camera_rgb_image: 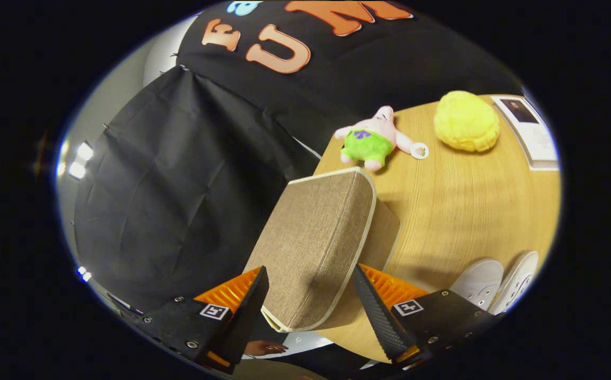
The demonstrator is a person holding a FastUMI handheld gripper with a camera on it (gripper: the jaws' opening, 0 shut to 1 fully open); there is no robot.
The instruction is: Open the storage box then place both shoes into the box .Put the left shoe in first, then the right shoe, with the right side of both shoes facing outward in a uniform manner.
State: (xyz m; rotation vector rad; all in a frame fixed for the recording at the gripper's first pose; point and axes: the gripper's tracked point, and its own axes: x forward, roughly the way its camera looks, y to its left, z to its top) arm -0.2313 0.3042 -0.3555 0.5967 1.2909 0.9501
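— Gripper (310, 301) of mine has its fingers spread either side of the box lid (316, 237), centre frame, not clearly pinching.

— And doing it well?

— Swing the lid fully back; shoes (495, 285) wait lower right on the table (469, 200).

A pink plush (373, 138) in green shorts lies on the wooden table (458, 206), a white ring (419, 151) touching its arm. A yellow fluffy ball (466, 121) sits near it, with a white card (531, 132) just beyond.
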